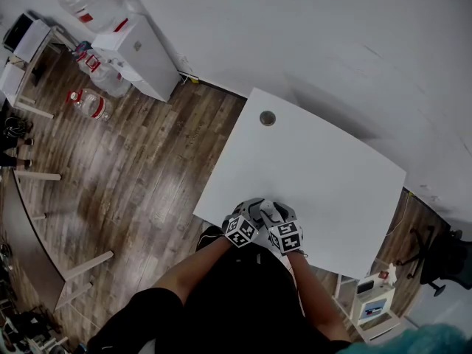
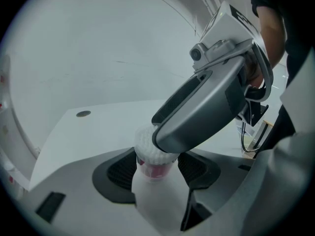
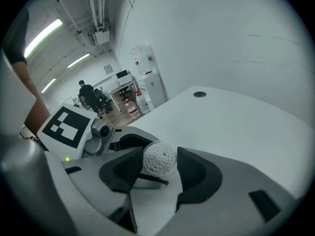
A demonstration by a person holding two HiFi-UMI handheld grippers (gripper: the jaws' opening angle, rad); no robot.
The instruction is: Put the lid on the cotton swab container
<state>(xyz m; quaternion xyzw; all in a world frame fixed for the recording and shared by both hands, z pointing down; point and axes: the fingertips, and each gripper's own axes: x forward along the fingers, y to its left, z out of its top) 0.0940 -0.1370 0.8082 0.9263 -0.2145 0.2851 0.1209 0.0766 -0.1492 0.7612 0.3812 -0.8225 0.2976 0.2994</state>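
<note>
Lid held over container, not yet seated

Left gripper (image 2: pixel 158 173) is clamped on the upright container (image 2: pixel 153 163) at the table's (image 1: pixel 317 161) six o'clock edge. Right gripper (image 3: pixel 160 173), at its two o'clock, grips what appears to be the clear lid (image 3: pixel 160 152), directly above the swabs (image 2: pixel 146 142). The axes look aligned, so a straight descent is judged sufficient.

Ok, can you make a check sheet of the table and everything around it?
Surface: white table, bare apart from a round hole cap.
Job's things: cotton swab container, swab tips showing at its top; lid not made out.
Clutter: nothing seen.
Grippers: left gripper fingers closed on the container; right gripper right over it, grip unclear.
Cables: black wires beyond the table's edge.
Surroundings: wood floor, water dispenser, a person far off.
</note>
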